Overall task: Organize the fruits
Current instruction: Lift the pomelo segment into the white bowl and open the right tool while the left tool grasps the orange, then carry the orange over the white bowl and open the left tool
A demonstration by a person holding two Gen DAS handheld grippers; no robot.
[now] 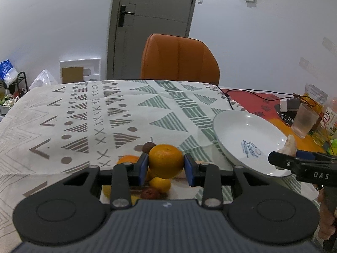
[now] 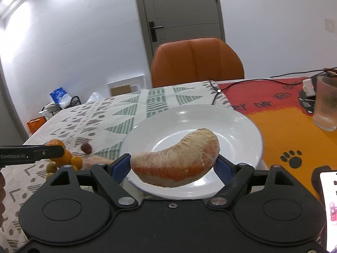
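My left gripper (image 1: 165, 164) is shut on an orange (image 1: 165, 160) and holds it above a small pile of fruit (image 1: 157, 184): small oranges and brown wrinkled fruits on the patterned cloth. My right gripper (image 2: 173, 165) is shut on a large peeled pomelo segment (image 2: 175, 162) and holds it over the near edge of a white plate (image 2: 242, 126). The plate also shows in the left wrist view (image 1: 236, 126), with the right gripper (image 1: 294, 160) at its near right rim. In the right wrist view the fruit pile (image 2: 69, 158) lies left of the plate, behind the left gripper's finger (image 2: 31, 152).
An orange chair (image 1: 179, 59) stands at the table's far side. A frosted cup (image 2: 325, 105), a charger with cables (image 2: 308, 86) and packets (image 1: 316, 97) sit at the right on a red and orange mat. A phone (image 2: 328, 200) lies at the near right.
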